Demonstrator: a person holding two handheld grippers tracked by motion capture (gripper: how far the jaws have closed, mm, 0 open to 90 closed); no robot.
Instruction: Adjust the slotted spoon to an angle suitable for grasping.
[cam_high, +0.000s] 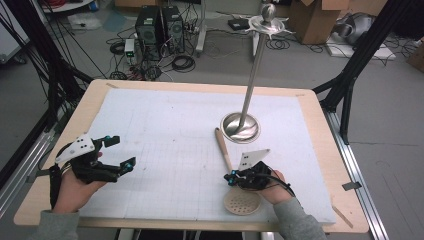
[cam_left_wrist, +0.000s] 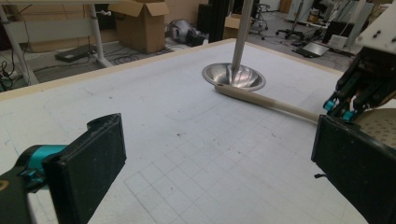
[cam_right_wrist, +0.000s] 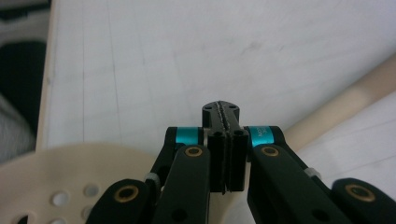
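A light, stiff perforated skimmer (cam_high: 242, 202) lies by the right gripper (cam_high: 231, 178), fingers pressed together; its slim handle looks best to grasp.

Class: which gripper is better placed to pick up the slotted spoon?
Right. The right gripper hovers just above the spoon, jaws shut, beside its handle. The left gripper, jaws open, sits far across the table.

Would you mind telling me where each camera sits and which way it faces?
High view: above the person's side, looking forward and down at the table; both hands, left gripper and right gripper.
Left gripper view: rides the left gripper, facing the stand; open jaws.
Right gripper view: looks along its closed jaws.
All share the slotted spoon.
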